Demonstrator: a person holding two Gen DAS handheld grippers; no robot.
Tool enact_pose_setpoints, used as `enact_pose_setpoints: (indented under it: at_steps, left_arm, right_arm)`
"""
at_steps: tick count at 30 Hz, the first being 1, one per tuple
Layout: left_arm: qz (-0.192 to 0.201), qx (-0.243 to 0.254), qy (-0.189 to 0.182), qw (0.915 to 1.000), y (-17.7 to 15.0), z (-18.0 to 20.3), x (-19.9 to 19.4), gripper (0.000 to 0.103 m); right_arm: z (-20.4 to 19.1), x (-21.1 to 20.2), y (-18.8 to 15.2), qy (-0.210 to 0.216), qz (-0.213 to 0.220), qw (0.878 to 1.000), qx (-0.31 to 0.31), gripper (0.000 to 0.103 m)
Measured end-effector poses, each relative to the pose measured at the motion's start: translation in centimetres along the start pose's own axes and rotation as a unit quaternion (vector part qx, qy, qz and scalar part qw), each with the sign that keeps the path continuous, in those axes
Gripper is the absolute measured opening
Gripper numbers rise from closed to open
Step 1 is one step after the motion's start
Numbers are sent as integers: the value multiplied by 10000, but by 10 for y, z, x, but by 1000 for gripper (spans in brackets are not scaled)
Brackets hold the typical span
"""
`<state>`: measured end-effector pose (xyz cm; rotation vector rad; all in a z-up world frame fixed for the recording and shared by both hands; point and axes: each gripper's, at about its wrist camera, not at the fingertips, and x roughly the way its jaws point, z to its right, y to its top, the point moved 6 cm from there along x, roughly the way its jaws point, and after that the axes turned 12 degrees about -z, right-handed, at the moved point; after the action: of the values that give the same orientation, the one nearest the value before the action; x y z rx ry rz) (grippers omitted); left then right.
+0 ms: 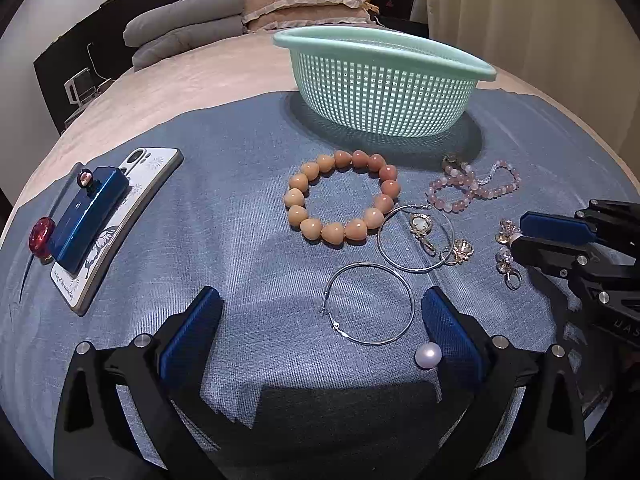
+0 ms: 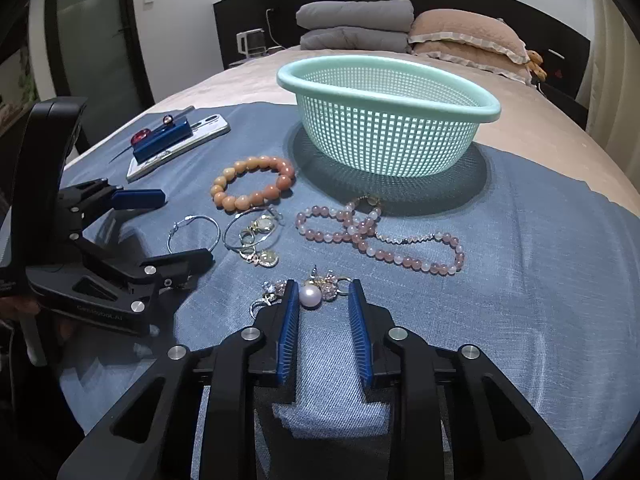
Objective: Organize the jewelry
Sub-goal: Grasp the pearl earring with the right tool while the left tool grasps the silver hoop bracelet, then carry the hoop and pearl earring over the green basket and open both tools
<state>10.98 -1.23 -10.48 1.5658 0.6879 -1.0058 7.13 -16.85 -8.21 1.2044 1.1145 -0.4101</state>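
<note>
My left gripper (image 1: 322, 320) hangs low over the blue cloth (image 1: 240, 200) with its jaws spread wide and nothing gripped; one hoop (image 1: 369, 303) lies on the cloth between my two blue pads (image 1: 192, 332), touching neither. A loose pearl (image 1: 428, 356) sits on the cloth right against the inner face of my right-side pad. My right gripper (image 2: 323, 292) is down at the cloth too, its jaws drawn in narrow but not pressed together. Between its tips sits a pearl earring (image 2: 310, 296), the pearl against the left pad while the right pad stands just clear of it, so I have no pinch yet. Its sparkly gold cluster (image 2: 330, 282) lies just past the tips, and a second sparkly piece (image 2: 268, 296) lies just outside the left pad. Farther out, a second hoop (image 1: 416, 238) lies over some small gold charms (image 1: 422, 228). Beside them is the orange bead bracelet (image 1: 342, 198), and to its right the pink bead strand (image 1: 472, 186) lies in a twisted loop. The green basket (image 1: 380, 84) stands upright at the far edge of the cloth, behind all the jewelry; I cannot see its floor. Well off to the left, a phone (image 1: 120, 220) lies flat with a blue box (image 1: 90, 220) on top and a red gem (image 1: 41, 236) beside it. All this rests on a bed with pillows (image 1: 308, 4) at its head.
</note>
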Motion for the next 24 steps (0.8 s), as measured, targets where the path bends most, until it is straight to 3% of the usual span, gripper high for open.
enact_pose_setpoints:
  at_steps: [3, 6, 10, 15, 24]
  left_arm:
    - [82, -15, 19, 10000, -1, 2, -2, 99]
    - [151, -51, -13, 9999, -3, 3, -5, 95]
    - [202, 21, -181, 9996, -5, 11, -12, 70]
    - [130, -8, -321, 9994, -5, 14, -16, 46]
    - [-9, -132, -402, 9991, -6, 7, -29, 45]
  right_arm:
    - [-3, 0, -1, 41, 15, 10000, -72, 11]
    - [-3, -1, -2, 54, 21, 9999, -104, 11]
    - [-1, -5, -3, 127, 54, 9999, -64, 11]
    - [-1, -10, -3, 198, 136, 9997, -23, 11]
    - [1, -28, -1, 236, 328, 9992, -1, 11]
